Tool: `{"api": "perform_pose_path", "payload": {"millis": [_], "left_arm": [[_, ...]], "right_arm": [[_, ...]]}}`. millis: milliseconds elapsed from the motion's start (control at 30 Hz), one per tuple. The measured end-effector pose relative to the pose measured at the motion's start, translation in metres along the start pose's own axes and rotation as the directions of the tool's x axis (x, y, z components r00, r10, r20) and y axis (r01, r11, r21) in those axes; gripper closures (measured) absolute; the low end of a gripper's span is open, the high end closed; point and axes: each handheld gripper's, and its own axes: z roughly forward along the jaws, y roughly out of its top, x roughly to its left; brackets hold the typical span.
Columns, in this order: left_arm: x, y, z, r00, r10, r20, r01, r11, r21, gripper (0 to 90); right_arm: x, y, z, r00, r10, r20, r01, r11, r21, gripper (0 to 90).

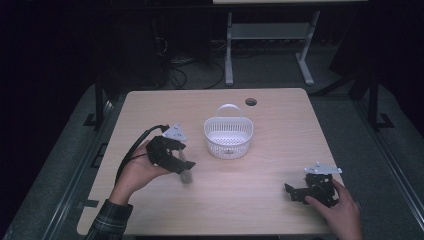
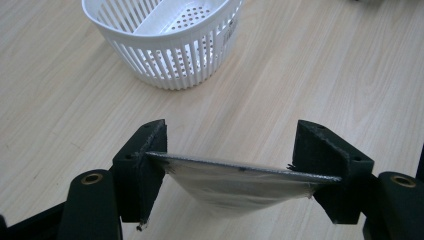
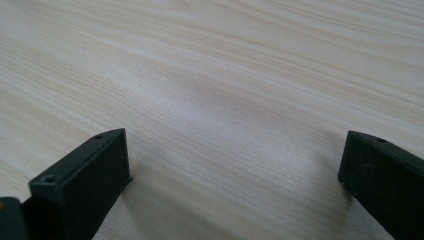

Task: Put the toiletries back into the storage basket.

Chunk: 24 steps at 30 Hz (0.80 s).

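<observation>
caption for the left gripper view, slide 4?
Left gripper holds a clear pouch by its edges above the table, white basket ahead.

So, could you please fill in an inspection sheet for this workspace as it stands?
Surface: light wooden table, round hole near far edge.
Job's things: clear packet spans the jaws of the left gripper; white slotted basket stands mid-table, nothing seen inside.
Clutter: nothing seen.
Grippers: left shut on the packet; right gripper open, resting on the table.
Cables: black cable trails from the left gripper.
Surroundings: dark floor, desk frame behind.
</observation>
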Motion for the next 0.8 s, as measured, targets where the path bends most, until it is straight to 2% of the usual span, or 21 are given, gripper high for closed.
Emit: {"api": "perform_pose_path", "payload": {"millis": [267, 433, 800], "left_arm": [[0.001, 0.014, 0.002, 0.9997, -0.023, -0.012, 0.022, 0.9996, -0.02, 29.6], [0.003, 0.024, 0.0, 0.9997, -0.017, -0.02, 0.016, 0.9995, -0.026, 29.6], [0.01, 0.037, -0.008, 0.9994, -0.031, -0.017, 0.03, 0.9978, -0.059, 29.7]], "right_arm": [[0.0, 0.0, 0.0, 1.0, -0.003, 0.001, 0.003, 1.0, 0.0, 0.0], [0.0, 0.0, 0.0, 1.0, -0.001, 0.001, 0.001, 1.0, 0.0, 0.0], [0.0, 0.0, 0.0, 1.0, -0.001, 0.0, 0.001, 1.0, 0.0, 0.0]]}}
